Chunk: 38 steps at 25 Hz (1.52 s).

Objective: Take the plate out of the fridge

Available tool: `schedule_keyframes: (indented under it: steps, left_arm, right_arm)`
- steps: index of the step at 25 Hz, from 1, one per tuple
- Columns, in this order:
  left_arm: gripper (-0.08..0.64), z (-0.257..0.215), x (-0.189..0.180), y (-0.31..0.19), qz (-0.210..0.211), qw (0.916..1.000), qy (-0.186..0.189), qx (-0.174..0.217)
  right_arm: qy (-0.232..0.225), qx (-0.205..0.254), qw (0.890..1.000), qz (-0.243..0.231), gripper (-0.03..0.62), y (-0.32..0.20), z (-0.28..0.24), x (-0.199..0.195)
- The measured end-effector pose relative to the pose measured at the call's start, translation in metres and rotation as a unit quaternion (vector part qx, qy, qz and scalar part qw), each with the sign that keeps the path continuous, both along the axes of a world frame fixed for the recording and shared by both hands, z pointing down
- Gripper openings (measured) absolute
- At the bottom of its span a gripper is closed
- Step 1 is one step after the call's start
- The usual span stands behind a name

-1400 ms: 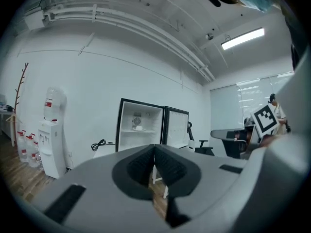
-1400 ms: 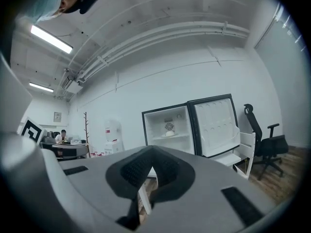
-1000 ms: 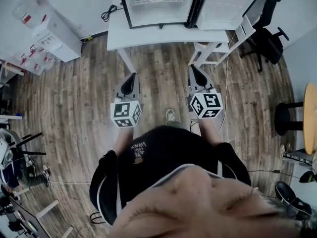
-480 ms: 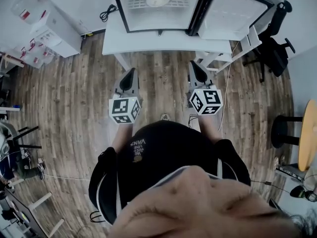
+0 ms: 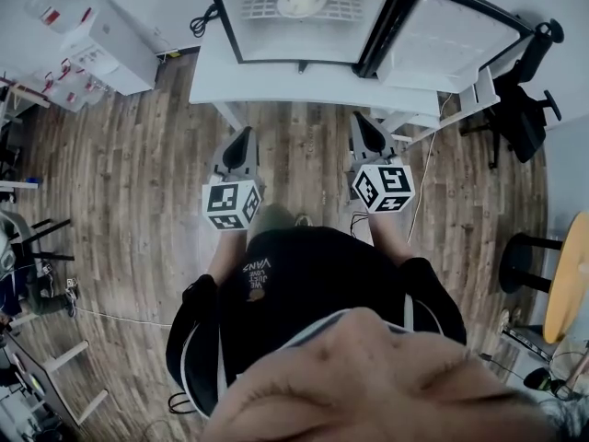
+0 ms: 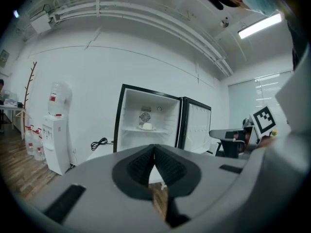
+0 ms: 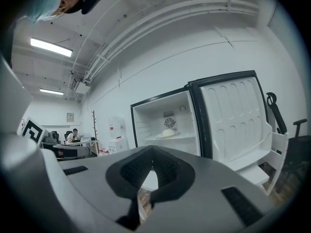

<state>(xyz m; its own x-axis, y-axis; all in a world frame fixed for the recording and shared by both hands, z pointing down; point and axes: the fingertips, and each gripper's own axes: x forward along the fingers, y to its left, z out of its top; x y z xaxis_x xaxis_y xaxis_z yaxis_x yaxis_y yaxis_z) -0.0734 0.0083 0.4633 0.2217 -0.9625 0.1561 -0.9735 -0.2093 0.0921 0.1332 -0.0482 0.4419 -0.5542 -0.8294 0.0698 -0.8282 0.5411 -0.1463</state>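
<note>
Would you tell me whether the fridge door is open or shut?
Open: the door stands swung out to the right, and the white inside of the fridge shows, with the plate on its shelf.

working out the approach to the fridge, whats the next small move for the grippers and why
Probably carry both grippers closer to the open fridge. The plate sits on its shelf, well beyond the jaws. The left gripper and right gripper are both shut and empty and hang over the floor short of the white table, so nothing can be grasped from here.
</note>
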Motion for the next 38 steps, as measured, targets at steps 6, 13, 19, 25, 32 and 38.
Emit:
schedule_keyframes:
  steps: [6, 13, 19, 25, 32, 38]
  left_arm:
    - [0.015, 0.000, -0.009, -0.025, -0.008, 1.0000, 0.003, -0.002]
    - [0.015, 0.001, -0.022, -0.069, 0.011, 0.9999, 0.005, -0.003]
    - [0.015, -0.005, -0.032, -0.122, 0.041, 0.9992, 0.005, -0.003]
    - [0.015, -0.009, -0.045, -0.167, 0.070, 0.9976, 0.005, 0.000]
    - [0.015, -0.009, -0.059, -0.210, 0.105, 0.9945, 0.008, -0.003]
    - [0.015, -0.007, -0.059, -0.232, 0.144, 0.9895, 0.006, -0.003]
  right_arm:
    - [0.000, -0.004, 1.000, -0.006, 0.012, -0.027, 0.002, -0.009]
    - [-0.001, 0.000, 1.000, 0.012, 0.011, -0.064, -0.002, -0.021]
    - [-0.005, -0.002, 0.999, 0.037, 0.011, -0.104, -0.005, -0.030]
    - [-0.009, 0.002, 0.998, 0.061, 0.011, -0.139, -0.010, -0.046]
    - [-0.009, -0.001, 0.996, 0.090, 0.011, -0.173, -0.010, -0.065]
    - [-0.005, -0.004, 0.994, 0.109, 0.011, -0.192, -0.007, -0.080]
